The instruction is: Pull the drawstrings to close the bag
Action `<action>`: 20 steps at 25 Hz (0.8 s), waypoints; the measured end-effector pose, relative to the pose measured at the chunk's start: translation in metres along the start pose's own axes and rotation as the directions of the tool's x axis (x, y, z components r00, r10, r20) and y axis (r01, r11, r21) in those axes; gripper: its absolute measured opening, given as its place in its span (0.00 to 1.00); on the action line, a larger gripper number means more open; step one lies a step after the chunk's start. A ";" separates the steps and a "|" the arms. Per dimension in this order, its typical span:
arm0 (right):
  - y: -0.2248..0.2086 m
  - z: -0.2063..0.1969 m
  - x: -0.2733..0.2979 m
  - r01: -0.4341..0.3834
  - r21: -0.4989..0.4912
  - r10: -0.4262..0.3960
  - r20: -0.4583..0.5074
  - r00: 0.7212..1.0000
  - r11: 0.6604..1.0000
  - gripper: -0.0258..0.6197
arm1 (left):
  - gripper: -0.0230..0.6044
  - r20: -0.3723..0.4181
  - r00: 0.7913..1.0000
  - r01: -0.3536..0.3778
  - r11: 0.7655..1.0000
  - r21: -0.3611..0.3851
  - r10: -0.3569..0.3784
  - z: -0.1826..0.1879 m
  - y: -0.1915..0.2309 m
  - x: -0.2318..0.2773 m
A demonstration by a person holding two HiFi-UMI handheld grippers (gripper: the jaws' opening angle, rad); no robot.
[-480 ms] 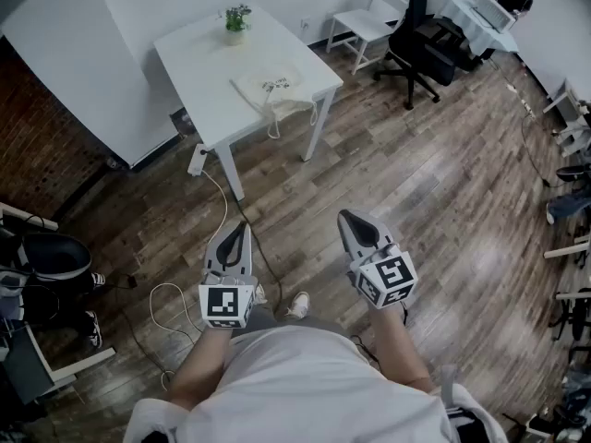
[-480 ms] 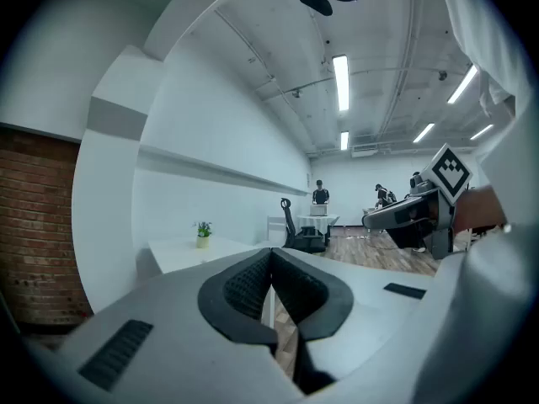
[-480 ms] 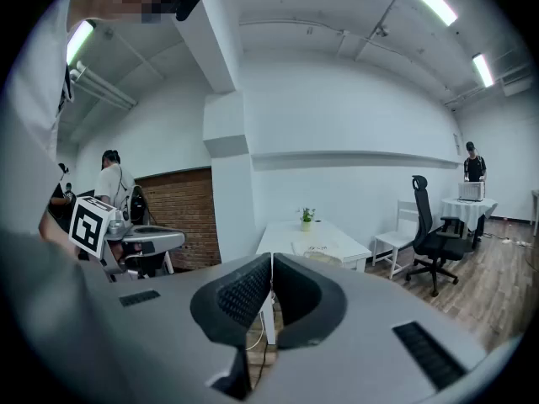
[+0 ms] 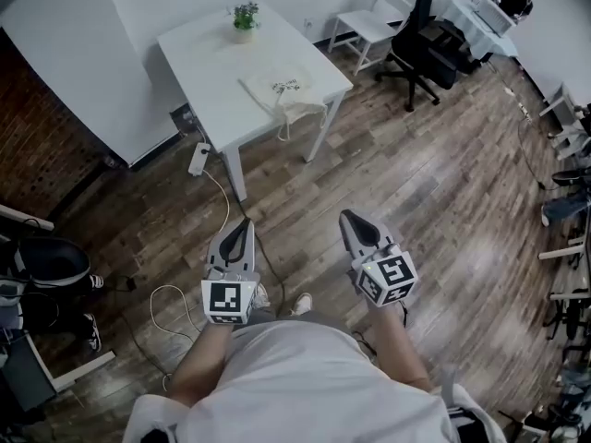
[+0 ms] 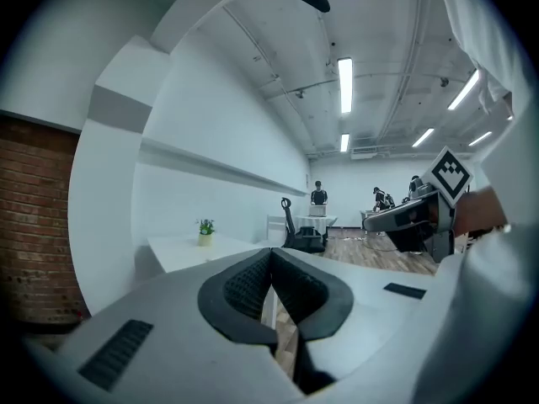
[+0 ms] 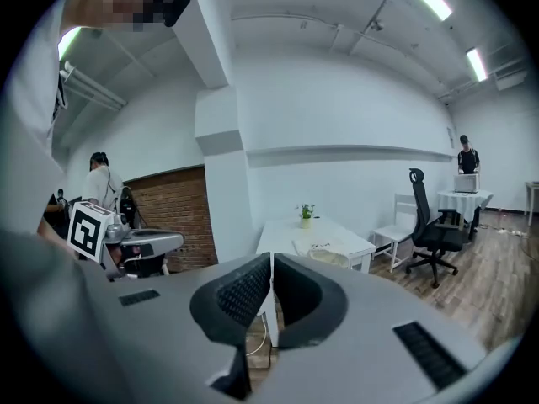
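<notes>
A cream cloth drawstring bag (image 4: 288, 90) lies on the white table (image 4: 212, 72) far ahead, near its right front corner, with a cord (image 4: 284, 129) hanging over the edge. In the right gripper view the bag (image 6: 324, 255) shows small beyond the jaws. My left gripper (image 4: 242, 226) and right gripper (image 4: 348, 218) are held close to my body over the wooden floor, far from the table. Both are shut with nothing between the pads (image 5: 271, 269) (image 6: 271, 278).
A small potted plant (image 4: 244, 17) stands at the table's far edge. A black office chair (image 4: 420, 40) and a white chair (image 4: 369, 21) stand at right. A white power strip (image 4: 199, 158) and cable (image 4: 175, 293) lie on the floor. Persons stand in the background.
The head view has shifted slightly, so the table and bag sit a little further right and lower. Both grippers keep nearly the same place and stay shut.
</notes>
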State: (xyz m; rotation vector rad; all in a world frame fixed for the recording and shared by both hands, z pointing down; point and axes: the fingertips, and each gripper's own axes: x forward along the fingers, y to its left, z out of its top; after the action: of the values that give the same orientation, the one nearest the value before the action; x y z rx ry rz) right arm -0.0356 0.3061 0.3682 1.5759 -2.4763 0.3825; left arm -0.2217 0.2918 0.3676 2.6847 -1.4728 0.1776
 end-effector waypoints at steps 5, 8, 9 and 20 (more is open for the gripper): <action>0.001 -0.001 0.014 0.088 -0.051 -0.089 -0.011 0.996 0.995 0.10 | 0.06 -0.018 1.000 0.006 0.999 -0.048 -0.007 -0.029 0.036 0.004; -0.013 0.000 0.011 0.153 -0.049 -0.154 -0.014 0.988 0.987 0.10 | 0.06 -0.043 0.999 0.028 0.997 -0.071 -0.032 -0.043 0.047 0.021; -0.020 0.001 0.008 0.172 -0.045 -0.173 -0.017 0.985 0.984 0.10 | 0.06 -0.047 0.998 0.044 0.996 -0.072 -0.048 -0.042 0.045 0.026; -0.145 -0.012 0.077 0.165 0.046 -0.164 -0.022 0.986 0.985 0.10 | 0.06 -0.113 0.991 0.063 0.997 -0.040 -0.067 -0.054 0.025 0.148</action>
State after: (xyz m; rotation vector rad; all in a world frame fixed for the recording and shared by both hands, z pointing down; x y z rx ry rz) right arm 0.0635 0.1854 0.4187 1.7715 -2.3181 0.4311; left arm -0.1674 0.1610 0.4419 2.6413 -1.3418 0.2930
